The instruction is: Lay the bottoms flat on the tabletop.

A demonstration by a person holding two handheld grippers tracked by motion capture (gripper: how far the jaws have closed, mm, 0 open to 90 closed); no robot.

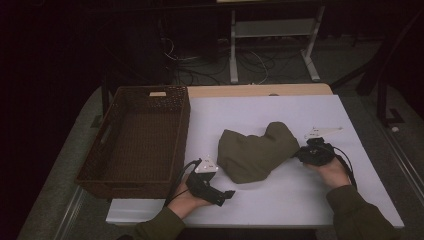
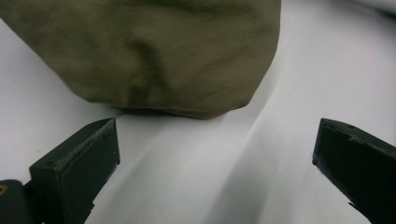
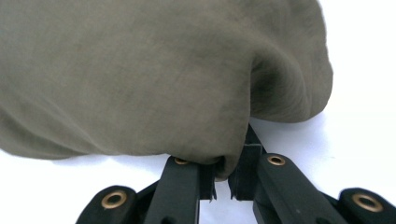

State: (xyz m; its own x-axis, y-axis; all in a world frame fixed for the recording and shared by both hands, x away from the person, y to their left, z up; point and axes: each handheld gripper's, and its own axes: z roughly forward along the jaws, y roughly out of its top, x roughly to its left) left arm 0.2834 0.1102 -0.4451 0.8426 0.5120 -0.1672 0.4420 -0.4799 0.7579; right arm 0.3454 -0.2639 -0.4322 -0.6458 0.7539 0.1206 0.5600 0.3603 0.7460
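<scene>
White table (image 1: 280, 200) bears olive cloth (image 1: 255, 150) beside wicker basket (image 1: 135, 145).

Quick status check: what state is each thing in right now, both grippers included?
Olive cloth: bunched in a heap on the table, one edge pinched.
Basket: upright beside the cloth, nothing inside.
Left gripper: open, short of the cloth.
Right gripper: shut on the cloth's edge.

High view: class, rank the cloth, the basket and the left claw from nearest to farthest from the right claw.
1. cloth: pinched in the right claw, at its left.
2. left claw: beyond the cloth, near the front edge.
3. basket: far left of the table.
</scene>
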